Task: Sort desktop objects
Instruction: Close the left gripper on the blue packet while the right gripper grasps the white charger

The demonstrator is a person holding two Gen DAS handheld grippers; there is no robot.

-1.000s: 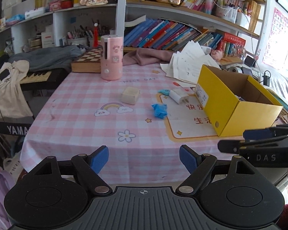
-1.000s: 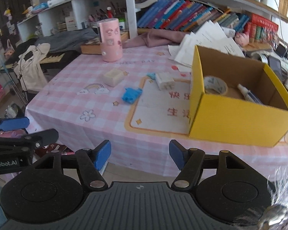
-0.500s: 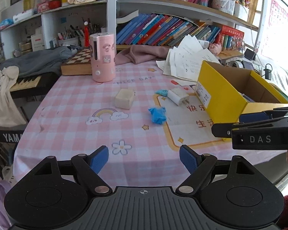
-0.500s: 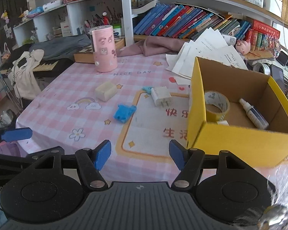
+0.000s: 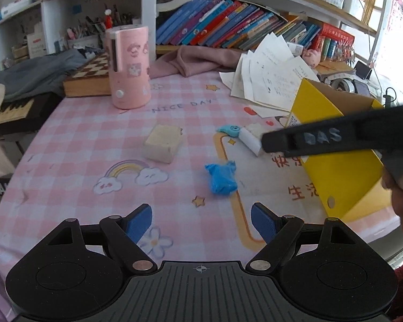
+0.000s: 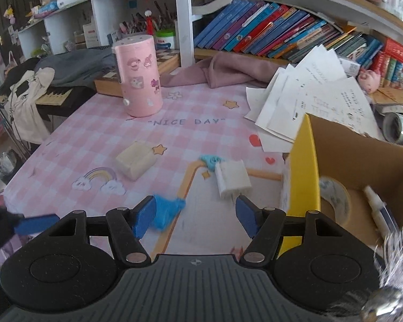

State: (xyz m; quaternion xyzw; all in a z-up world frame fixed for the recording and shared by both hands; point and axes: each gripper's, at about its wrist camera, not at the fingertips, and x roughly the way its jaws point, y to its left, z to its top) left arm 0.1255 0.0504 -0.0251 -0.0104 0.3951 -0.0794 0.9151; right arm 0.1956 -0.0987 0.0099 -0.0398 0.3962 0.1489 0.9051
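Right tongs [image 6: 196, 214] closing, nothing between, above the blue crumpled wad [image 6: 167, 212] lying on the table [image 6: 94, 134] beside the yellow box [image 6: 303, 166]. Left tongs [image 5: 201, 221] apart, empty. Probably light, soft, squashy: best pinched across the middle.

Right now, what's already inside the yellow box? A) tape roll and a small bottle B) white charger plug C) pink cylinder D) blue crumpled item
A: the right wrist view shows a tape roll and a small bottle on the floor of the yellow box.
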